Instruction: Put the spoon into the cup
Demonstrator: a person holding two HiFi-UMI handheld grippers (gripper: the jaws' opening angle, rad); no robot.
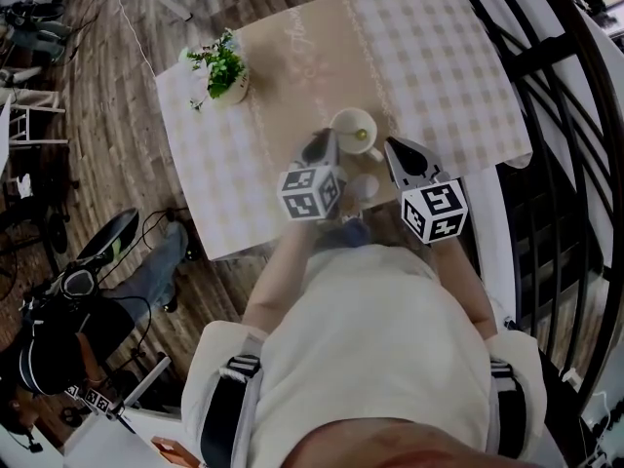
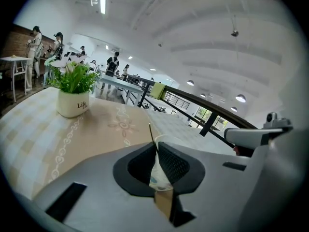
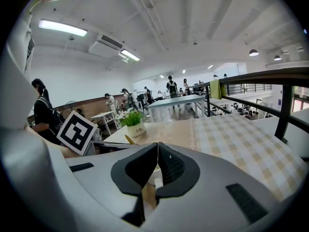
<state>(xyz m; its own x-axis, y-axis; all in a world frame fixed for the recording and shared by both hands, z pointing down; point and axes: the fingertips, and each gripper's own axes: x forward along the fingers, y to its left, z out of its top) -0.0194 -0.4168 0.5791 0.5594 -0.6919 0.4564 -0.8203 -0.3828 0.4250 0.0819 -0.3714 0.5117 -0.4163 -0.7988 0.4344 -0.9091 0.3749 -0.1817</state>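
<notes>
A white cup [image 1: 343, 122] stands on the checked tablecloth [image 1: 439, 57] near the table's front edge. Something yellowish, the spoon [image 1: 362, 135], shows inside its rim. My left gripper [image 1: 327, 145] sits just left of the cup, jaws shut on the spoon's thin handle [image 2: 151, 132], which sticks up from the jaw tips [image 2: 156, 149]. Part of the cup [image 2: 160, 177] shows below them. The right gripper [image 1: 396, 148] is just right of the cup. In its own view its jaws [image 3: 157, 151] meet with nothing seen between them, and the spoon's handle [image 3: 129, 139] shows to the left.
A potted green plant [image 1: 227, 72] stands at the table's far left corner. A small pale round thing [image 1: 366, 185] lies between the two grippers near the front edge. A dark railing [image 1: 546, 86] runs along the right. Bags and a chair [image 1: 68, 300] sit on the floor at left.
</notes>
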